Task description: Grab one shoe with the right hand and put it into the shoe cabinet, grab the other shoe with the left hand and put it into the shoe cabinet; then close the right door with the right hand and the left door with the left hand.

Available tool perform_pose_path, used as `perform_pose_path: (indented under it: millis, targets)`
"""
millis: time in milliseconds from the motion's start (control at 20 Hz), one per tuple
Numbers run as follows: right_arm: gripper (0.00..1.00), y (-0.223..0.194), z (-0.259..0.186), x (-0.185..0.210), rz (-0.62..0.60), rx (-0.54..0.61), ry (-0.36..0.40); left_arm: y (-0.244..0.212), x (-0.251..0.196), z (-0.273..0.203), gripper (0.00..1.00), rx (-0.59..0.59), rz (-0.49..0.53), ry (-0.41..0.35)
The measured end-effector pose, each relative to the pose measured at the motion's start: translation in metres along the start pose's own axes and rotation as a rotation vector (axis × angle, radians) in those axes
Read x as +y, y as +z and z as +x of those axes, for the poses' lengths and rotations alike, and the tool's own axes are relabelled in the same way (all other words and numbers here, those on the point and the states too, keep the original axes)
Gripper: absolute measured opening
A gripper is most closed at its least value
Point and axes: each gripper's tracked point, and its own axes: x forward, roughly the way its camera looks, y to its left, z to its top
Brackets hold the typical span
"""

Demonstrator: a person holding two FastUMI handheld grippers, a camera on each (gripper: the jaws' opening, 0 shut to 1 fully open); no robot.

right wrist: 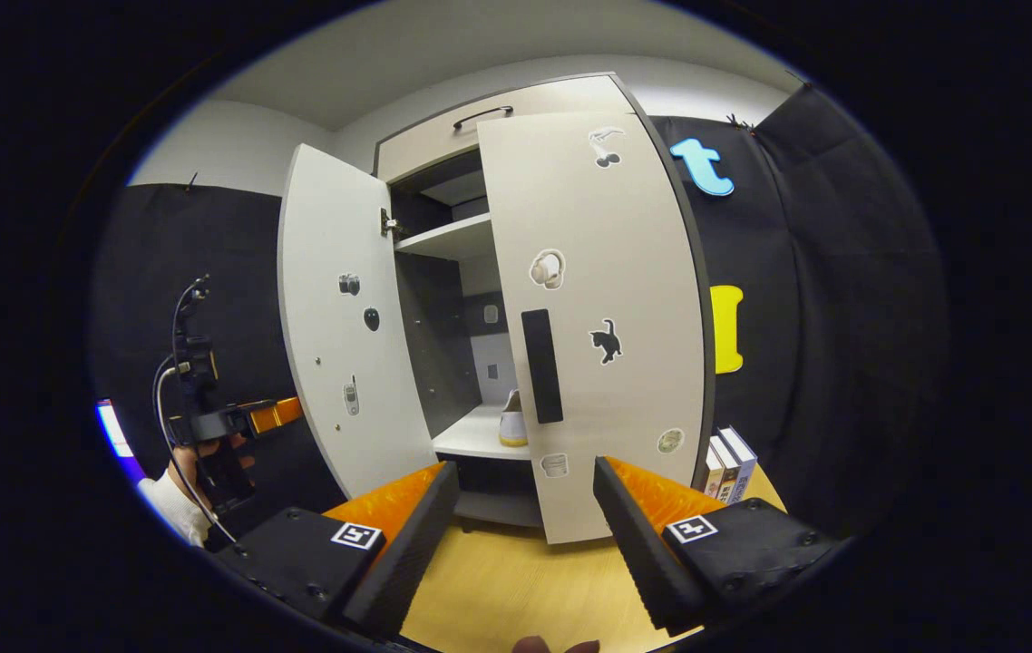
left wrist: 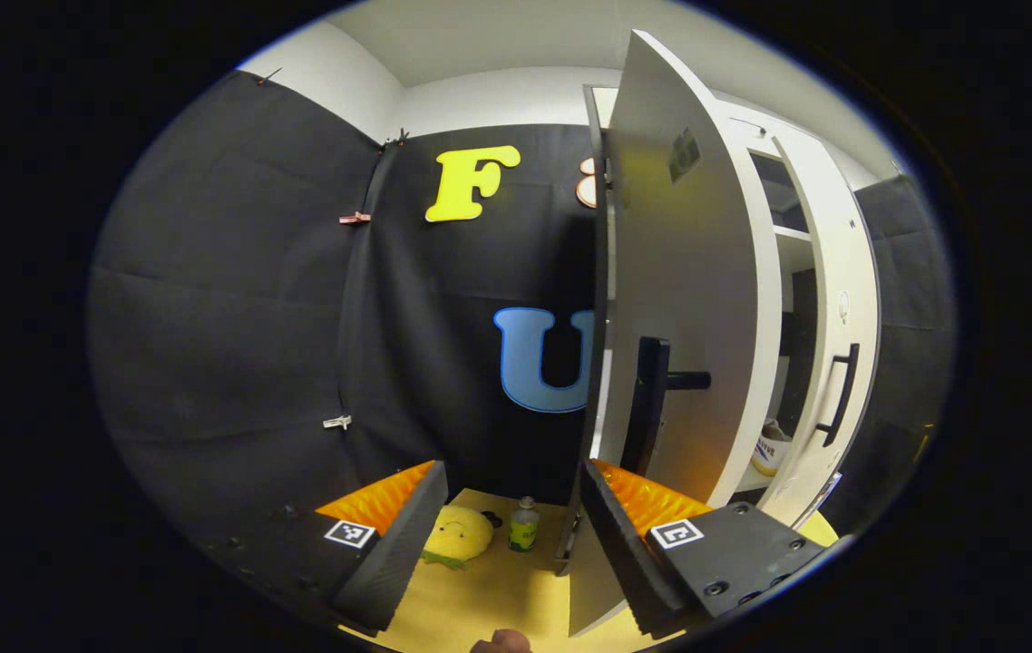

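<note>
Now: white sneaker [right wrist: 513,420] shelved; right gripper [right wrist: 525,535] agape, empty; should push pale right door [right wrist: 598,308] flat near black handle [right wrist: 542,365].

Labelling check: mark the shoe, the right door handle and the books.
shoe [right wrist: 512,419]: right gripper view, heel.
right door handle [right wrist: 542,365]: right gripper view, mid-bar.
books [right wrist: 727,465]: right gripper view, spines.

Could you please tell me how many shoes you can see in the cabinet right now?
1: a shoe stands on the lower shelf, between the two open doors. The right door may hide another behind it.
</note>
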Motion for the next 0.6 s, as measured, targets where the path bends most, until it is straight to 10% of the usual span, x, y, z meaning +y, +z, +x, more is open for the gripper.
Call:
perform_pose_path:
  millis: [300, 600]
  targets:
    - [0.98, 0.006, -0.007, -0.017, 0.014, -0.012, -0.015, -0.005, -0.033, -0.006, 0.94, 0.004, -0.055, -0.009]
    - [0.98, 0.018, -0.015, -0.038, 0.048, -0.035, -0.052, -0.015, -0.136, -0.006, 0.95, 0.048, -0.142, -0.238]
